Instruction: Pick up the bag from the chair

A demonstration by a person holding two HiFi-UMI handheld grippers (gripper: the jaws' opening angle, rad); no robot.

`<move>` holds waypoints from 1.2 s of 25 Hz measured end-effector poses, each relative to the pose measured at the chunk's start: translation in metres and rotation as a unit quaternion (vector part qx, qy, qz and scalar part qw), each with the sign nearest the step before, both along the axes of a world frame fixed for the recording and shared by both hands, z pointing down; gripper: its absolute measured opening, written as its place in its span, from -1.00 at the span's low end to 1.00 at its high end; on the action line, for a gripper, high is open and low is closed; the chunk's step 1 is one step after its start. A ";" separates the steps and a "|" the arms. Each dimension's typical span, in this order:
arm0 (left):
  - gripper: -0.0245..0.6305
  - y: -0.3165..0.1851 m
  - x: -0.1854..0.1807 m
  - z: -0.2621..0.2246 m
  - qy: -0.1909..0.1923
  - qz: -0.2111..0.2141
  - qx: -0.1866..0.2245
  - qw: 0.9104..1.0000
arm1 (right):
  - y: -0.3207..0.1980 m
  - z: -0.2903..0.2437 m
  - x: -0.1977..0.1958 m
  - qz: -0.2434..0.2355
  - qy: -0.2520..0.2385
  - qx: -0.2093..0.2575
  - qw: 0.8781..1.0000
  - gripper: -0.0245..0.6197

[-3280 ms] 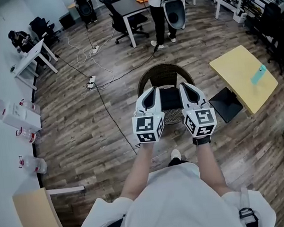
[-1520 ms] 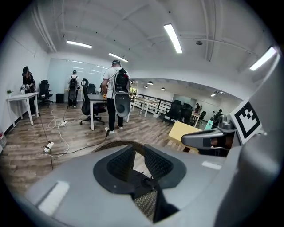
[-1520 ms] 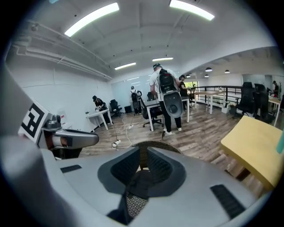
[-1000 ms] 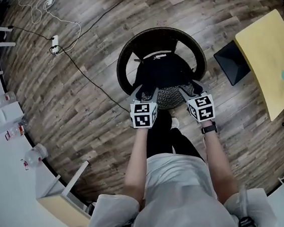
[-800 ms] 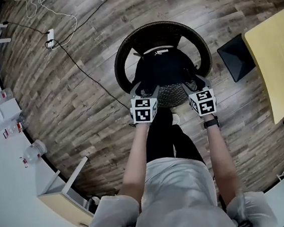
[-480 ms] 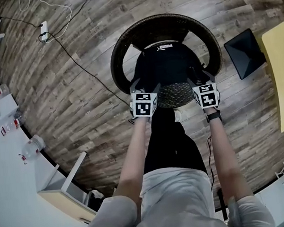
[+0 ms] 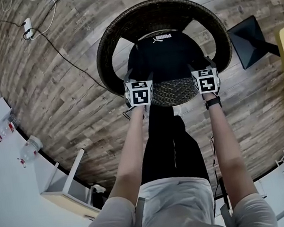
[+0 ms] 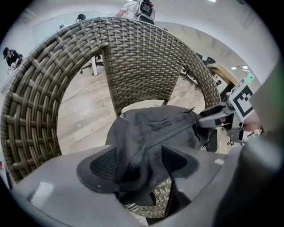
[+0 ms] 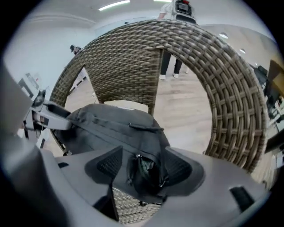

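Bag [image 7: 166, 57]: black, soft, lying on the seat of the wicker chair [image 7: 106, 48], with its far end against the backrest and its near edge at the seat's front rim.

Step in hand is pre-grasp; the lift is not started.

- Left gripper [image 8: 140, 157] is at the bag's left front corner, right gripper [image 9: 143, 159] at the right front corner. Both point steeply down.
- Both pairs of jaws have just been opening and now stand wide apart.
- Bag fabric sits between each pair. The left straddles a fold by the zip line, the right straddles the end panel with a zip pull.
- The pads don't look to be pressing on anything, so nothing is gripped.

Next move, as I read it:
- Push in a bit deeper so the pads catch a thick fold or seam, not loose skin.
- Close both, then raise both sides together, clear of the chair's ring.

Risks:
- The fabric could slip out.
- One side may bite first and tilt the bag.
- A jaw tip could snag in the weave.
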State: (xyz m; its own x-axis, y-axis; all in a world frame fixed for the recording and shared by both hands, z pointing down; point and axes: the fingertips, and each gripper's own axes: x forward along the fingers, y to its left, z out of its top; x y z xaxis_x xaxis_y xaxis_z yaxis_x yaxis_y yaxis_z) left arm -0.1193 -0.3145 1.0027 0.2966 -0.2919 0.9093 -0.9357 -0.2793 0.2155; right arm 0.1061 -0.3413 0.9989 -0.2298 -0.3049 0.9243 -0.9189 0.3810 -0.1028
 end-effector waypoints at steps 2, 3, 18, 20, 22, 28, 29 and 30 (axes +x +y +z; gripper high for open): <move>0.05 0.005 0.001 0.010 0.000 0.003 -0.009 1.000 | 0.003 0.014 0.001 0.034 -0.016 -0.020 0.999 -0.08; 0.04 0.006 0.003 0.013 0.005 0.003 -0.013 1.000 | 0.005 0.019 0.001 0.038 -0.015 -0.029 0.999 -0.08; -0.75 0.001 0.001 0.000 0.005 -0.047 -0.022 0.999 | 0.008 0.005 -0.002 0.029 0.013 -0.013 0.999 -0.68; -0.78 0.005 0.002 -0.009 0.016 -0.068 -0.023 0.997 | 0.011 -0.005 -0.003 0.029 0.011 -0.009 0.999 -0.69; -0.78 0.007 0.003 -0.018 0.025 -0.086 -0.021 0.996 | 0.012 -0.014 -0.001 0.028 0.008 -0.006 1.000 -0.70; -0.78 0.010 0.013 -0.043 0.028 -0.086 0.000 0.996 | 0.015 -0.046 0.007 0.044 0.002 0.012 0.999 -0.71; -0.78 0.010 0.013 -0.050 0.027 -0.084 0.007 0.996 | 0.017 -0.053 0.007 0.049 0.000 0.015 0.999 -0.71; -0.78 0.010 0.013 -0.057 0.025 -0.082 0.015 0.996 | 0.018 -0.062 0.007 0.053 -0.002 0.019 0.998 -0.71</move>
State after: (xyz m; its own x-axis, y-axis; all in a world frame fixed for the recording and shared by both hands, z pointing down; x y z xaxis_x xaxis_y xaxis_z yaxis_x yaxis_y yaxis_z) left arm -0.1067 -0.3044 0.9454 0.2874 -0.3665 0.8849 -0.9576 -0.1312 0.2566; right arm 0.1126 -0.3232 0.9373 -0.1982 -0.3624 0.9107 -0.9540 0.2846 -0.0944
